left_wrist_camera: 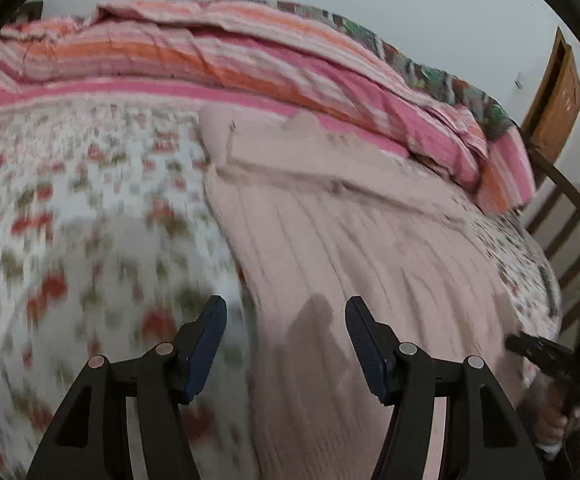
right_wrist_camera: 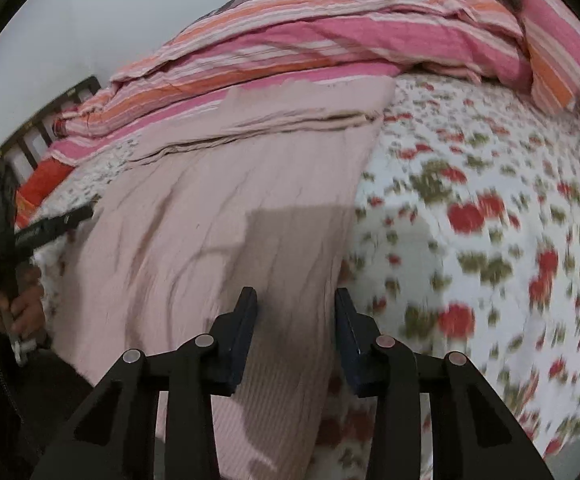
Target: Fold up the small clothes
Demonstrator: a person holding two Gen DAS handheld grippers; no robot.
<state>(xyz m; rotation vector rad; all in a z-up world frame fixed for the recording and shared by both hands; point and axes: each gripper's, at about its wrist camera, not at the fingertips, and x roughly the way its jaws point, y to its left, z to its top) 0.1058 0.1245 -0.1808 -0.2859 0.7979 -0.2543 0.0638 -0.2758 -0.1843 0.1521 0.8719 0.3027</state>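
Note:
A pale pink ribbed garment lies spread flat on the flowered bedsheet, with a folded part across its far end. My left gripper is open and empty, hovering over the garment's near left edge. My right gripper is open and empty, over the garment's near right edge. The other gripper shows at the far right of the left wrist view and at the far left of the right wrist view. Both views are blurred by motion.
A pink and orange striped quilt is heaped along the far side of the bed, also in the right wrist view. A dark wooden bed frame rises at the right end. A wooden door stands beyond.

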